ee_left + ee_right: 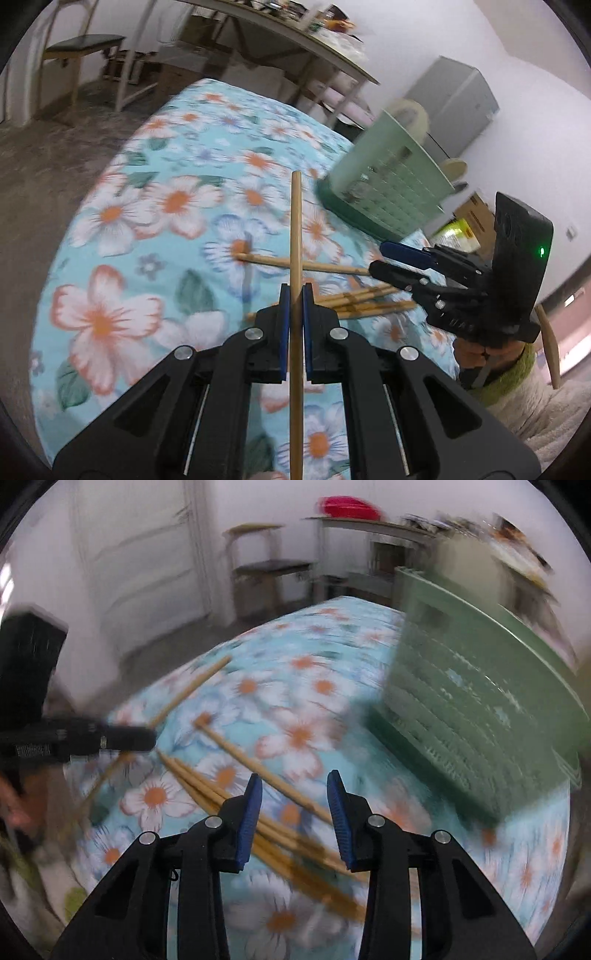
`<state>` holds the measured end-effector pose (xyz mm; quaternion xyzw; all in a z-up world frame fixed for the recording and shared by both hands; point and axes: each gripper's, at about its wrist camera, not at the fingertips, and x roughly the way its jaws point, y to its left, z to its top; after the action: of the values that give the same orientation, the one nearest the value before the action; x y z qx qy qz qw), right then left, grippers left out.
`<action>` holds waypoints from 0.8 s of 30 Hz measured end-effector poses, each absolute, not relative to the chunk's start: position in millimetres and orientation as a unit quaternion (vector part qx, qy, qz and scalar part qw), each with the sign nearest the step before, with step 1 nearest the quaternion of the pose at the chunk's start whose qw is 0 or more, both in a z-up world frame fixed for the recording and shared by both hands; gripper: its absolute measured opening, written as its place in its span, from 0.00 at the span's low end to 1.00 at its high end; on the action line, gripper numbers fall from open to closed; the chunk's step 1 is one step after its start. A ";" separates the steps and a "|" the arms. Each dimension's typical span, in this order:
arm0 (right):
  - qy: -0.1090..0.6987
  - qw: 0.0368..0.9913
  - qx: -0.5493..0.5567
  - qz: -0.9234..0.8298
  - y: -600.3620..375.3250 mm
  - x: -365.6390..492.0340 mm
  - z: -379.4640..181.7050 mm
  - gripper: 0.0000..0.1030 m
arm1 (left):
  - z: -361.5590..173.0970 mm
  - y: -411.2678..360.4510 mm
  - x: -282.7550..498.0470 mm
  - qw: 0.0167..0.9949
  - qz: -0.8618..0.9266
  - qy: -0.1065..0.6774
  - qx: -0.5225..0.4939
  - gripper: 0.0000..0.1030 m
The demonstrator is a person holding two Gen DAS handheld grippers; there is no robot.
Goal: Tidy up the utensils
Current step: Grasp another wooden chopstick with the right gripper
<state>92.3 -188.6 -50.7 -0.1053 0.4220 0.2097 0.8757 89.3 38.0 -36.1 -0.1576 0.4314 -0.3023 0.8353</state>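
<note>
My left gripper point(294, 295) is shut on a wooden chopstick point(295, 229) that points forward and up, above the floral cloth. Several more chopsticks point(365, 301) lie in a loose pile on the cloth, and one lone chopstick point(303, 266) lies crosswise. My right gripper point(294, 788) is open and empty, hovering over the chopstick pile point(280, 834); it also shows in the left wrist view point(376, 258) at the right. The left gripper point(147, 736) shows at the left of the right wrist view with its chopstick point(188, 692). A green slotted utensil basket point(388, 177) stands at the right.
The table has a blue floral cloth point(155, 206). The green basket point(472, 709) fills the right of the right wrist view. Behind are a chair point(81, 48), a cluttered side table point(295, 33) and a grey cabinet point(454, 99). The right wrist view is motion-blurred.
</note>
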 end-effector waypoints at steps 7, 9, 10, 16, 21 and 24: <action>0.425 0.833 -0.187 0.302 -133.1 123.7 -62.4 0.27 | -40.3 73.3 97.3 0.847 -0.252 0.427 -0.191 0.05; 0.427 0.822 -0.204 0.317 -120.0 128.9 -66.6 0.26 | -40.6 80.0 100.8 0.850 -0.244 0.424 -0.196 0.05; 0.431 0.814 -0.213 0.326 -112.9 131.1 -70.4 0.26 | -40.0 83.3 101.4 0.851 -0.240 0.422 -0.198 0.05; 0.430 0.804 -0.239 0.333 -99.4 133.0 -83.0 0.14 | -39.9 91.3 108.1 0.855 -0.233 0.417 -0.204 0.05; 0.393 0.840 -0.236 0.291 -112.5 134.6 -64.1 0.09 | -34.7 89.2 107.2 0.858 -0.238 0.407 -0.203 0.05; 0.365 0.871 -0.211 0.250 -135.6 131.6 -40.0 0.08 | -28.6 85.9 104.4 0.863 -0.243 0.397 -0.199 0.05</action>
<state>131.6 -135.6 -40.0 -0.2111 0.3653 0.2500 0.8715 104.4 85.9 -28.6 -0.1986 0.3970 -0.2429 0.8625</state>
